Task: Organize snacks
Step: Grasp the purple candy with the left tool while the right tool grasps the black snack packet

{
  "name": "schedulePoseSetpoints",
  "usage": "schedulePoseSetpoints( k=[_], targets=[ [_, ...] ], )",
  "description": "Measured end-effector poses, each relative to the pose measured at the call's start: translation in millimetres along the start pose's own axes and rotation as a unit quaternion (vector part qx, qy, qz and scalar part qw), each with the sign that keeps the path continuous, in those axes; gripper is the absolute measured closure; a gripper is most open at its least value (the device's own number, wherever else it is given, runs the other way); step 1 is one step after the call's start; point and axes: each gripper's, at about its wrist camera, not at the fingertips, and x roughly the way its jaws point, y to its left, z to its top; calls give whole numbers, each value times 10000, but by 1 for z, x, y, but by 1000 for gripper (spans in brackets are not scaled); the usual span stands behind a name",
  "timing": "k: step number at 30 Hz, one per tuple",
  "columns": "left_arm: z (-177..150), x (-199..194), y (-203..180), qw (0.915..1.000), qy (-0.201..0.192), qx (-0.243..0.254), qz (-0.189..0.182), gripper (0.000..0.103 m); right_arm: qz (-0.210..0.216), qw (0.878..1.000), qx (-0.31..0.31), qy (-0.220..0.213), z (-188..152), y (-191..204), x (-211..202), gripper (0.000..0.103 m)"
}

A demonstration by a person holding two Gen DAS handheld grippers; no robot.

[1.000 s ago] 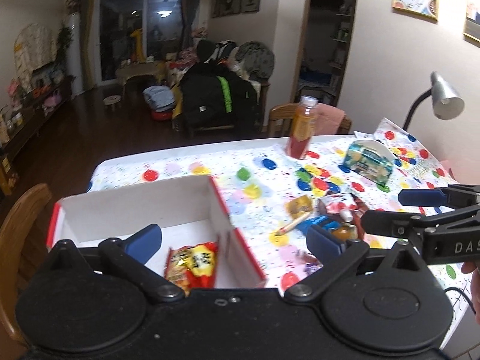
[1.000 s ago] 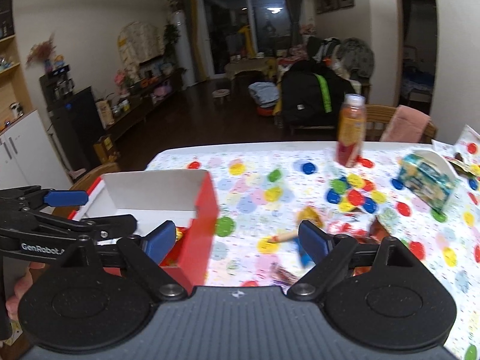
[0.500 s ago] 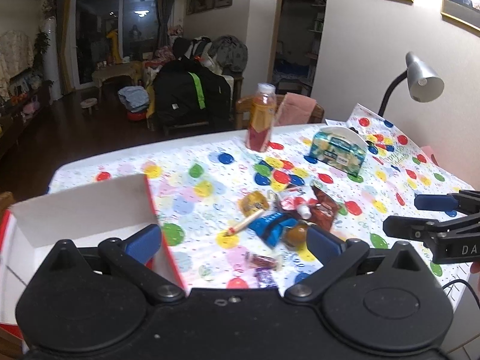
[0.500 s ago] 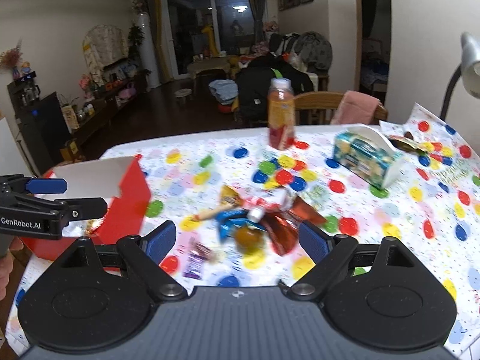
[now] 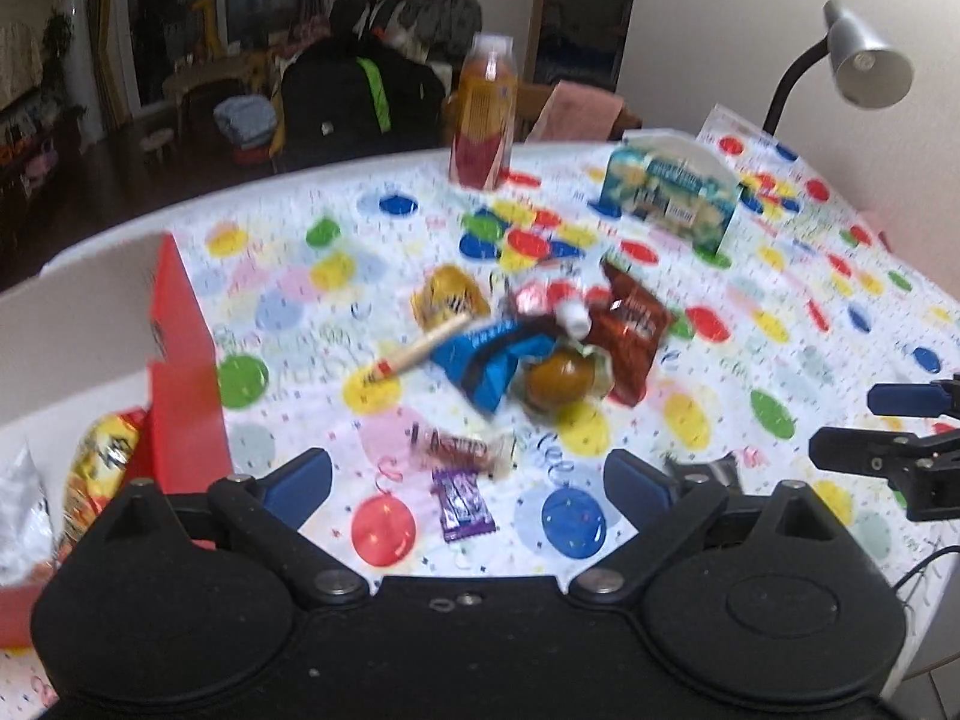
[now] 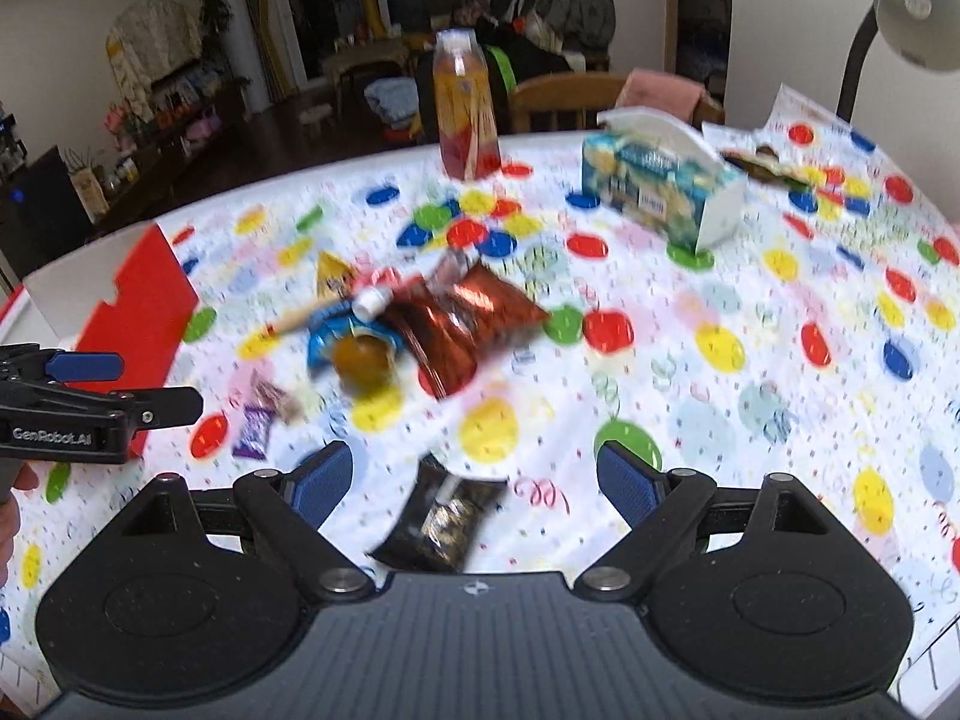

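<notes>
Glossy crinkled foil on the red snack bag (image 6: 462, 324); matt cardboard box (image 5: 180, 360) left of it; smooth printed cloth covers the worktop (image 6: 750, 312); metal lamp (image 5: 864, 60).

Left tool (image 5: 467, 474) hovering above the desk (image 5: 798, 324), blue-padded fingers (image 5: 298, 476) spread wide, nothing between them. Right tool (image 6: 474, 474) likewise poised over the desk, fingers (image 6: 624, 478) parted and gripping nothing. Each tool showing at the edge of the other's view, side by side, a fingertip of the person's hand (image 6: 11, 504) just visible beneath the left one.
</notes>
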Motion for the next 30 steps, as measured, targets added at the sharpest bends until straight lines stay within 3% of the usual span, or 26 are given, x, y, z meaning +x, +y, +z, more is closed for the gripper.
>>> schedulePoseSetpoints(
  k=[12, 15, 20, 24, 30],
  targets=[
    [-12, 53, -1, 9979, 522, -313, 208, 37, 185, 9975, 316, 611, -8, -4, 52, 14],
    [-12, 62, -3, 9977, 568, -290, 238, 46, 145, 9961, 278, 819, -9, 1, 65, 23],
    [-13, 71, -11, 9980, 563, -118, 264, 54, 171, 9939, 466, 981, -7, 1, 78, 28],
    [-14, 78, -10, 9974, 626, -175, 315, 68, 166, 9919, 543, 1140, -7, 5, 85, 38],
    [-14, 78, -10, 9977, 559, -130, 355, 81, 128, 9910, 482, 1242, -9, 10, 89, 57]
  ],
)
